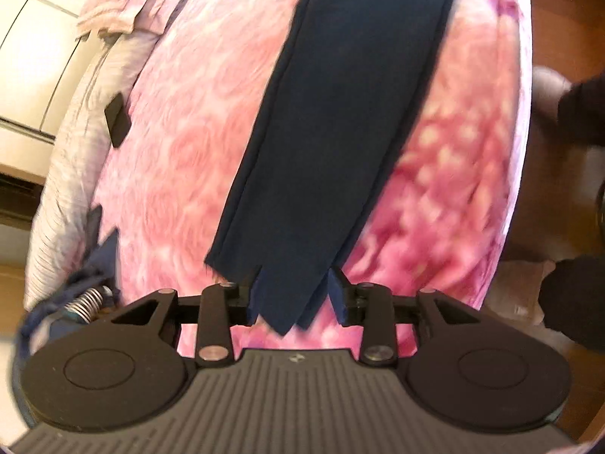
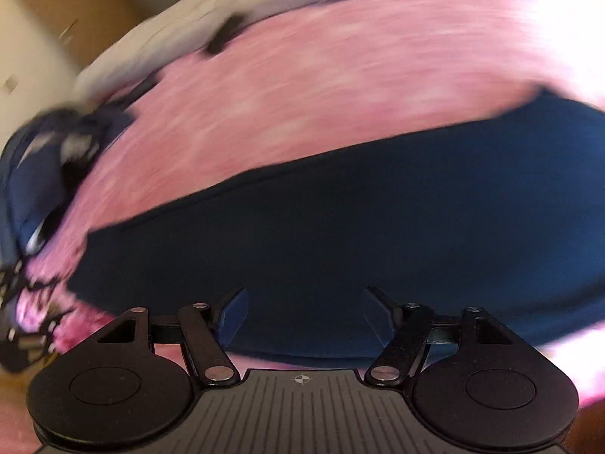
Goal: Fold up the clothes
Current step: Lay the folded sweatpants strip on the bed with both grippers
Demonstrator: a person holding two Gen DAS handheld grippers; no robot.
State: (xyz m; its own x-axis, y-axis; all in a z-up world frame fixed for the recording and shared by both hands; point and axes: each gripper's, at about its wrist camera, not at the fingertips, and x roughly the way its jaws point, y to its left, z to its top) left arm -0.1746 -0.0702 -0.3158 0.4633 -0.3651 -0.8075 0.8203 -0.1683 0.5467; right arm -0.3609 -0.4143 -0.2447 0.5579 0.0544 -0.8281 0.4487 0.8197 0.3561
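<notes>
Navy garment [image 1: 340, 121], folded into a long strip, lies on the pink bedspread [image 1: 181, 159]; its end sits between the left hand-held gripper [image 1: 293, 291]'s partly open jaws, unpinched. From the right wrist, the right hand-held gripper [image 2: 304, 312] hovers wide open over that cloth, empty, so crosswise folds likely remain.

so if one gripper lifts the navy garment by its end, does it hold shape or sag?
Likely sags: the navy garment lies flat in thin folded layers on the pink blanket. Probably light, as the cloth looks thin. The layers show separately at the end near the left gripper, so they may slide apart.
</notes>
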